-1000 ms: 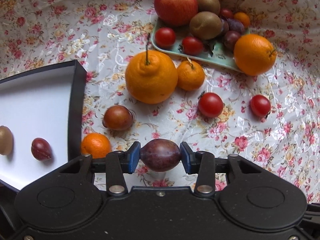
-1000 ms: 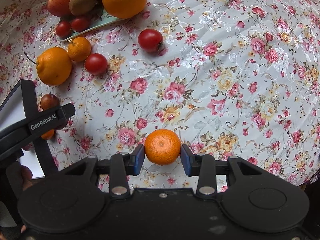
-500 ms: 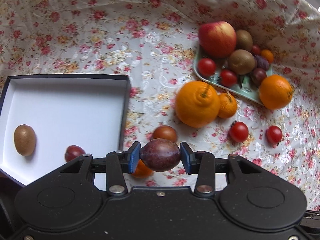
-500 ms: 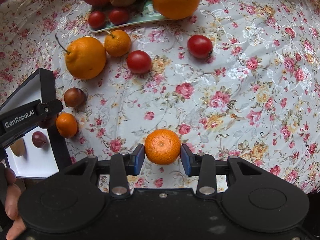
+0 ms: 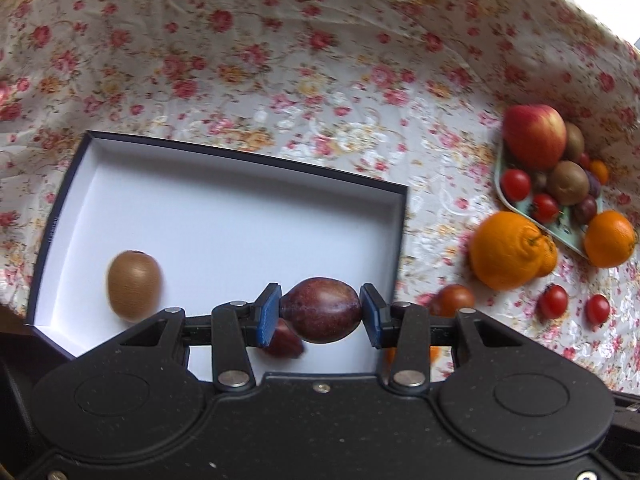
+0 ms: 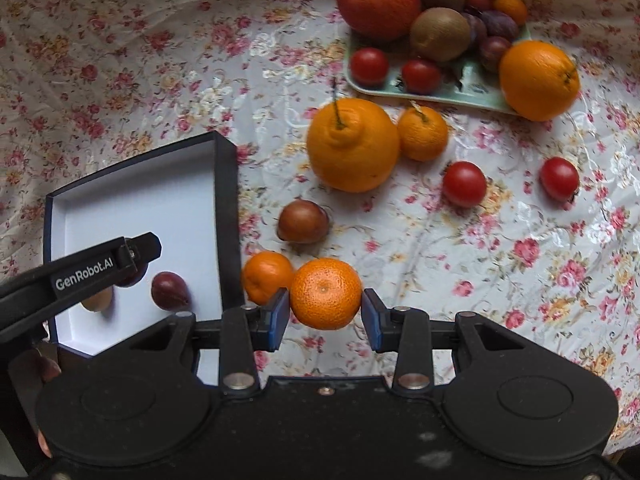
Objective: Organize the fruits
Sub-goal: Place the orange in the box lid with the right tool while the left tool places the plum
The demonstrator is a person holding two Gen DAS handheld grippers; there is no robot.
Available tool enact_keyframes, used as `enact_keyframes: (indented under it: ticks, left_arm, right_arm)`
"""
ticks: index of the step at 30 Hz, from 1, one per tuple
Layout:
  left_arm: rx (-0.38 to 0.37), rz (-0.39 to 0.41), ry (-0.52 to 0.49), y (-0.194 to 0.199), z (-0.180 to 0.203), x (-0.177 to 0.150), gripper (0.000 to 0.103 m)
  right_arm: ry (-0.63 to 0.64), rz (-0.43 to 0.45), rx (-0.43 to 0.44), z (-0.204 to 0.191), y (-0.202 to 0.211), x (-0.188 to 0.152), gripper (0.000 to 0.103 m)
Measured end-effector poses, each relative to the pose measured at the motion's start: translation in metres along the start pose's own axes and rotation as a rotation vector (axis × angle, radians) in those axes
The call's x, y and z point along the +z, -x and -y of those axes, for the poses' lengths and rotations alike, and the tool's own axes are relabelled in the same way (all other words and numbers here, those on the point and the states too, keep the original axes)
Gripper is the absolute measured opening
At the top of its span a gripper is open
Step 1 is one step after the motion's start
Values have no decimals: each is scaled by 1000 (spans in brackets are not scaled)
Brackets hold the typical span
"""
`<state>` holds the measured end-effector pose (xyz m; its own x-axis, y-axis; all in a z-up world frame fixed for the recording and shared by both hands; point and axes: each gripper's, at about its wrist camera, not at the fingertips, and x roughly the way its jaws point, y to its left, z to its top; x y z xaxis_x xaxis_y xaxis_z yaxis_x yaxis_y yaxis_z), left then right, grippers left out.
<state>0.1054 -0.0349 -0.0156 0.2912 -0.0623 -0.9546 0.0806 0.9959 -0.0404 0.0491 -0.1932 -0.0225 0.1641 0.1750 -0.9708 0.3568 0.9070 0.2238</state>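
Plum clamped over box | mandarin clamped over tablecloth

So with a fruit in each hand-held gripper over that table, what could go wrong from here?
1. The plum is pinched only at its ends; it might slip and land on the dark fruit right below it in the box.
2. The right hand-held gripper's tangerine hangs beside the box wall, near another tangerine; lowering it there could knock that one rolling.

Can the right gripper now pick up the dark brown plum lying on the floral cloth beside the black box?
Probably not yet: the right gripper is shut on a small orange mandarin. The dark brown plum itself lies uncovered.
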Motion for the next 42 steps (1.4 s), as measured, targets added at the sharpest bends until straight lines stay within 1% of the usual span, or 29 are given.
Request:
enact_keyframes:
  ticks: [5,7,8,12,18,22,23,30,35,40,42]
  left_arm:
    - [45,20,48,2,-38,6,50]
    - [66,20,74,0,-55,7,50]
    - [70,16,89,-2,-63,8,50]
    - [87,6,133,-5,-89,9,50]
    - [104,20,170,-3,-115,9,50]
    - [103,22,197,-3,-128,10,50]
    - [103,23,205,-3,-131,11,50]
    - [140,37,241,-1,-145,11,51]
    - [115,17,273,-3,-151,11,51]
    - [149,50,246,2,-145,11,51]
    - [156,50,236,2,-143,12,51]
  right_arm:
    - [46,48,65,-34,-2,4,40]
    - [69,64,79,-48,-4,3,40]
    - [81,73,81,-60,-3,1,40]
    - [120,89,85,-85,-12,-2,40]
    - [160,84,77,-105,-27,-1,40]
    - [157,74,77,-111,-34,0,41]
    - [156,79,81,-112,-34,0,39]
    - [181,146,57,-121,-25,-1,39]
    - [197,135,58,-125,-27,-3,39]
    - [208,127,70,-126,-27,-5,39]
    - [210,133,72,-126,-25,-5,39]
